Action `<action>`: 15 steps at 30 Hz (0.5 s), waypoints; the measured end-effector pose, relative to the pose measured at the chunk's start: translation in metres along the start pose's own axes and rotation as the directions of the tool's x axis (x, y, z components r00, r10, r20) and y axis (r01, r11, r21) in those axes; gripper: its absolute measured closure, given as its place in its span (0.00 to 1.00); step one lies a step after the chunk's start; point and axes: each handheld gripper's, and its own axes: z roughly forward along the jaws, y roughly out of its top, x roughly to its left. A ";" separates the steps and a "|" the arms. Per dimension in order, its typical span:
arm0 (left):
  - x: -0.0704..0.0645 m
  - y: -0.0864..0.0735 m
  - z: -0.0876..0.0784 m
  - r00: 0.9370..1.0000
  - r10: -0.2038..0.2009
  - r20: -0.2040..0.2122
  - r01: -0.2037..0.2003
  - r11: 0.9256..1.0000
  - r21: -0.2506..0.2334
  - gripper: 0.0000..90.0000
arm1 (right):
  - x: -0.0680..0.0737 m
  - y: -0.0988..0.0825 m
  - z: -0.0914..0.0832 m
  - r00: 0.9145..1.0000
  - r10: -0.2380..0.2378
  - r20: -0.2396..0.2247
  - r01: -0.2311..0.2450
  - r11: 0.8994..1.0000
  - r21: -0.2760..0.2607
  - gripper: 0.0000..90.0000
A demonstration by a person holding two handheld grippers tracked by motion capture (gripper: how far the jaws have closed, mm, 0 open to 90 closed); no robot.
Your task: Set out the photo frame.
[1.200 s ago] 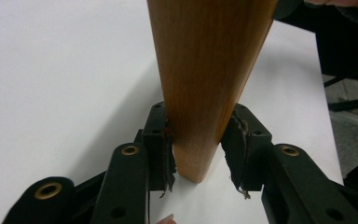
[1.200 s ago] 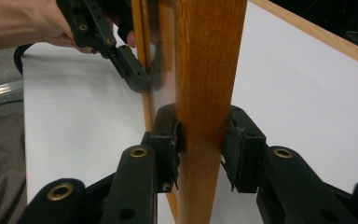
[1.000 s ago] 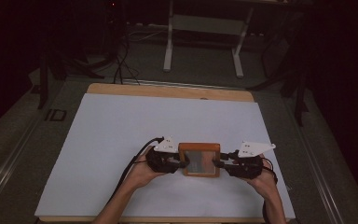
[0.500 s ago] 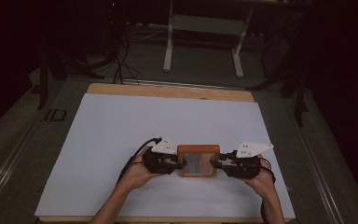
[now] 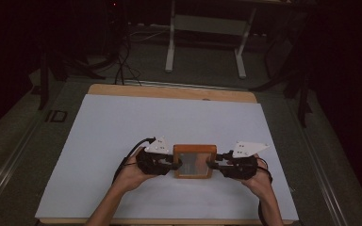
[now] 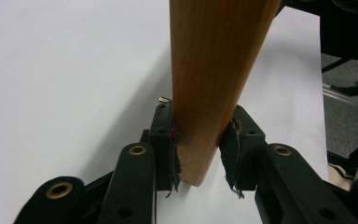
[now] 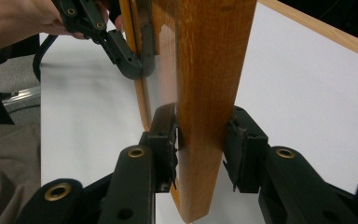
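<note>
Fingers (image 6: 168,140) of the left gripper (image 5: 172,162) are clenched on the left edge of a wooden frame (image 5: 195,161), and in the left gripper view both black pads press against the rounded wooden edge (image 6: 214,70) from either side. At the frame's opposite edge, the right gripper (image 5: 213,165) grasps it in the same way: in the right gripper view its fingers (image 7: 165,135) pinch the wooden side (image 7: 209,93), with the glossy pane (image 7: 165,51) of the frame showing just beside that wood. Farther along the frame in that view, the left gripper and the hand (image 7: 14,23) that carries it hold the far edge. Seen from the high view, the frame is a small rectangle with an orange-brown border and a greyish middle, held between the two grippers over the near part of the desk (image 5: 122,122), closer to the person than to the far edge. Whether the frame touches the surface or is held just off it, I cannot tell. Around the frame the desk is covered by a pale sheet, with a wooden strip (image 5: 169,92) bare along the far edge. Beyond the desk, well apart from the frame, a metal stand (image 5: 207,42) with two legs rises from the dark floor, with cables (image 5: 122,61) lying to its left.
</note>
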 end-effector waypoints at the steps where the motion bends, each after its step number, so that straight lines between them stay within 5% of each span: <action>1: 0.000 0.000 -0.001 1.000 0.000 -0.002 0.000 1.000 0.001 0.76 | 0.000 0.001 0.001 1.000 0.001 0.001 -0.001 1.000 0.002 0.74; 15: 0.008 -0.008 -0.021 0.999 -0.031 -0.024 0.031 0.999 -0.009 0.75 | 0.006 0.010 0.019 1.000 0.022 -0.002 -0.022 1.000 -0.015 0.74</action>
